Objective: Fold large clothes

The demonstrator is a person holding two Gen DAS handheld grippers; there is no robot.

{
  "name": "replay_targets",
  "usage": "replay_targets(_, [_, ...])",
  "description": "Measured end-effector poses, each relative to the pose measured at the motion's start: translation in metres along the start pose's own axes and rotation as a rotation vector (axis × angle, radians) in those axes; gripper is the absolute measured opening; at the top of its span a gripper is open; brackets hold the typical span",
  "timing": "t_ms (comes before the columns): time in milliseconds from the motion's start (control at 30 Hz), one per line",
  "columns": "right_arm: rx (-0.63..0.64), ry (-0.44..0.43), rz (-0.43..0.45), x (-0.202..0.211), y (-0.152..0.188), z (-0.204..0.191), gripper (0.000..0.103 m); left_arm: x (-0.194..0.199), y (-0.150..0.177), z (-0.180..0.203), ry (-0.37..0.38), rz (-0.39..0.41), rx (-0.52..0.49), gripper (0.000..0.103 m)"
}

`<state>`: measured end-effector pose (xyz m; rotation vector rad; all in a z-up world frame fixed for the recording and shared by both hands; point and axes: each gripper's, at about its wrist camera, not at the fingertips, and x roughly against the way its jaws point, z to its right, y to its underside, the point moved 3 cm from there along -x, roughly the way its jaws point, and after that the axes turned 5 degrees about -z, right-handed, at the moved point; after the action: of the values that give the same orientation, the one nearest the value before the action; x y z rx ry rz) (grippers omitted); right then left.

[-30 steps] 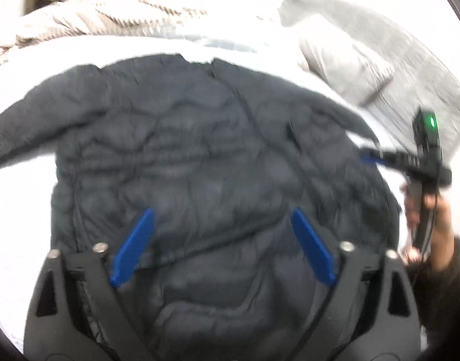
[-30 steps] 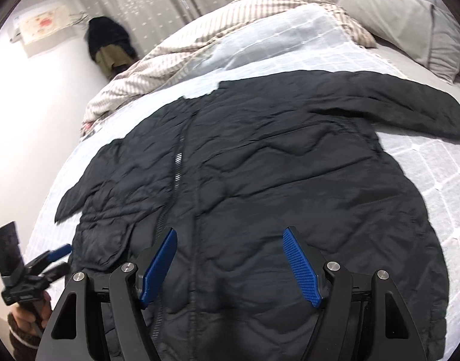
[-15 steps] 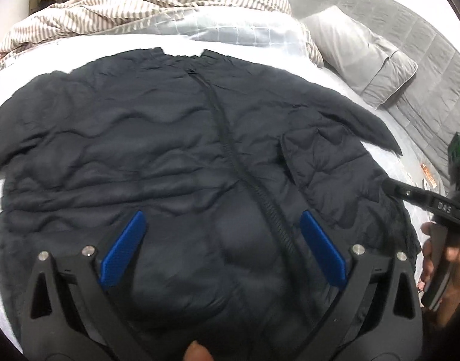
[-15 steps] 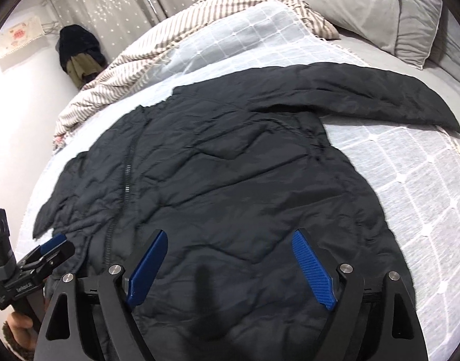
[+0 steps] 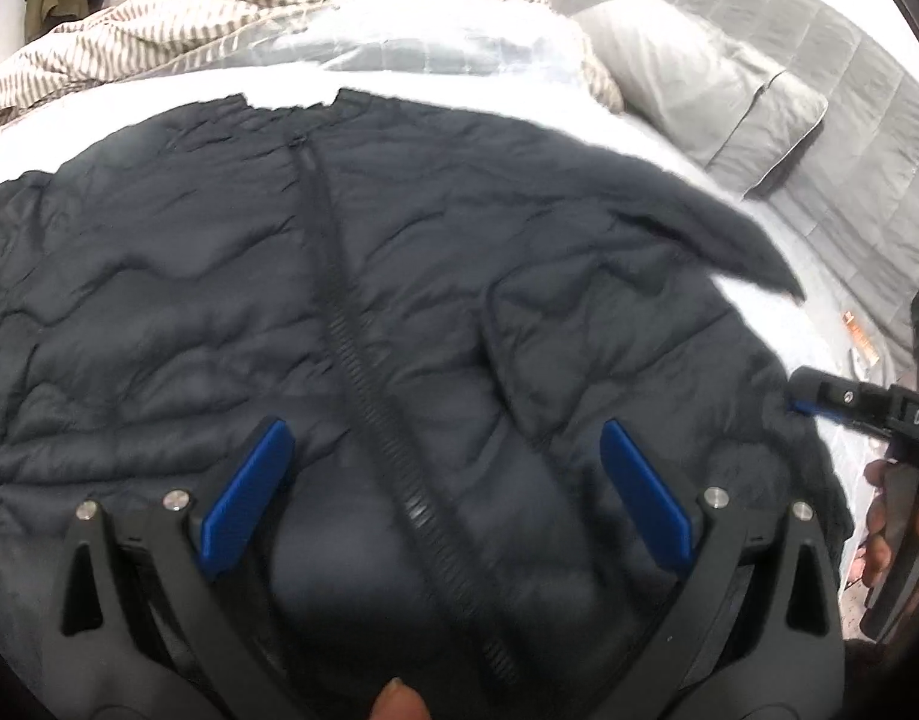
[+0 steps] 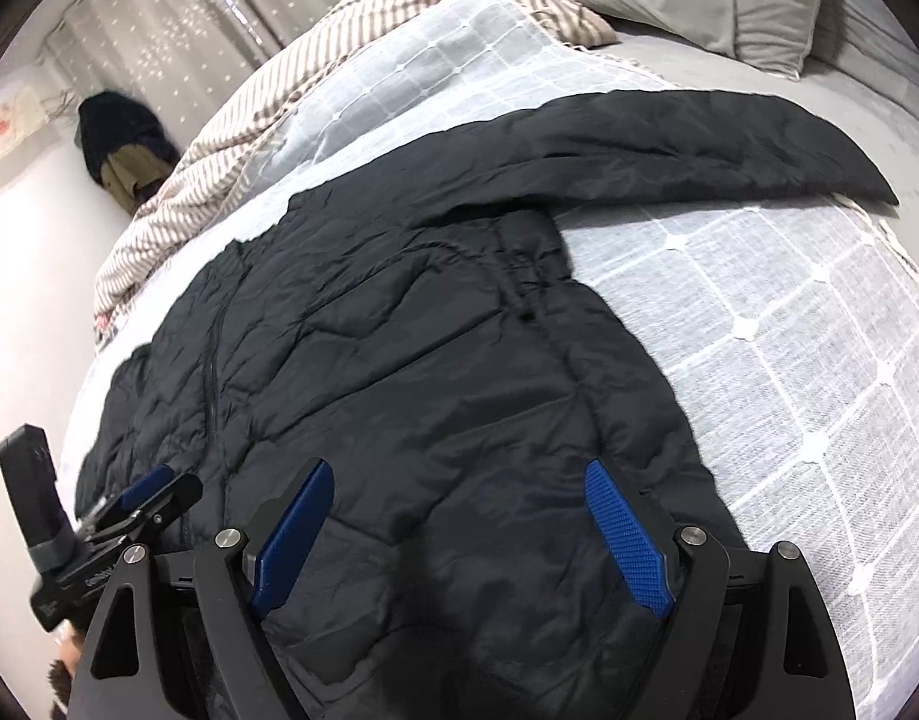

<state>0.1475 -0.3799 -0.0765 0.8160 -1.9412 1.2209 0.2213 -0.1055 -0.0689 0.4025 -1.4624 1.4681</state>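
A black quilted puffer jacket [image 5: 399,276] lies flat, front up and zipped, on the bed; it also fills the right wrist view [image 6: 459,372]. Its right sleeve [image 6: 669,138] stretches out toward the pillows. My left gripper [image 5: 447,480] is open and empty, low over the jacket's hem at the zipper [image 5: 363,360]. My right gripper [image 6: 459,516] is open and empty, low over the hem on the right half. Each gripper shows in the other's view: the right one [image 5: 819,402] at the jacket's right edge, the left one [image 6: 153,492] at bottom left.
The bed has a pale checked cover [image 6: 789,360]. A striped duvet [image 5: 249,18] is bunched at the far side. Grey pillows [image 5: 699,78] lie at the far right by a grey headboard. A dark garment [image 6: 123,144] hangs by the curtain.
Both grippers have moved lower and closer to the jacket's hem. The right gripper has swung right, so the outstretched sleeve and bed cover fill more of its view. Both stay open.
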Motion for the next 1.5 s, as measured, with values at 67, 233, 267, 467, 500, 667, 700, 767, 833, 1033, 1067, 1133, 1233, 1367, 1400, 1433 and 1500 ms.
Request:
replay_targets(67, [-0.009, 0.010, 0.006, 0.001, -0.002, 0.004, 0.087, -0.005, -0.003, 0.004, 0.033, 0.015, -0.004, 0.102])
replay_targets(233, [-0.051, 0.022, 0.014, 0.002, -0.005, 0.015, 0.087, -0.026, -0.018, 0.018, 0.144, 0.010, -0.014, 0.096])
replay_targets(267, [-0.069, 0.016, 0.015, 0.002, -0.006, 0.017, 0.087, -0.029, -0.021, 0.022, 0.156, 0.008, -0.023, 0.093])
replay_targets(467, [-0.167, -0.049, 0.006, -0.001, -0.009, 0.024, 0.087, -0.038, -0.031, 0.046, 0.281, 0.028, -0.036, 0.061])
replay_targets(500, [-0.178, -0.052, 0.008, -0.001, -0.010, 0.025, 0.087, -0.036, -0.031, 0.051, 0.317, 0.027, -0.040, 0.053])
replay_targets(667, [-0.223, -0.090, 0.021, 0.001, -0.020, 0.024, 0.087, -0.019, -0.024, 0.077, 0.363, 0.032, -0.152, 0.023])
replay_targets(700, [-0.225, -0.095, 0.027, 0.002, -0.021, 0.023, 0.087, -0.014, -0.020, 0.083, 0.367, 0.028, -0.181, 0.017])
replay_targets(767, [-0.225, -0.104, 0.040, 0.007, -0.021, 0.022, 0.087, -0.008, -0.013, 0.087, 0.370, 0.016, -0.218, 0.015])
replay_targets(833, [-0.222, -0.104, 0.056, 0.013, -0.021, 0.019, 0.087, -0.002, -0.002, 0.092, 0.368, -0.003, -0.269, 0.015])
replay_targets(1033, [-0.179, -0.048, 0.106, 0.030, -0.020, 0.023, 0.087, -0.001, 0.033, 0.097, 0.302, -0.179, -0.422, 0.016])
replay_targets(1067, [-0.173, -0.044, 0.109, 0.032, -0.020, 0.024, 0.087, 0.001, 0.036, 0.096, 0.298, -0.197, -0.430, 0.016])
replay_targets(1133, [-0.169, -0.038, 0.116, 0.035, -0.020, 0.029, 0.087, 0.012, 0.036, 0.092, 0.330, -0.209, -0.410, 0.031])
replay_targets(1233, [-0.168, -0.030, 0.127, 0.038, -0.021, 0.036, 0.087, 0.037, 0.029, 0.084, 0.428, -0.167, -0.344, 0.063])
replay_targets(1367, [-0.133, -0.012, 0.145, 0.042, -0.022, 0.036, 0.087, 0.057, 0.013, 0.076, 0.454, -0.042, -0.271, 0.067])
replay_targets(1400, [-0.120, -0.015, 0.149, 0.041, -0.022, 0.033, 0.087, 0.055, 0.008, 0.075, 0.459, -0.022, -0.232, 0.067])
replay_targets(1433, [-0.097, -0.023, 0.159, 0.041, -0.022, 0.027, 0.087, 0.047, 0.005, 0.072, 0.462, -0.013, -0.186, 0.067])
replay_targets(1500, [-0.050, -0.039, 0.175, 0.038, -0.024, 0.015, 0.087, 0.029, 0.006, 0.075, 0.453, -0.032, -0.156, 0.067])
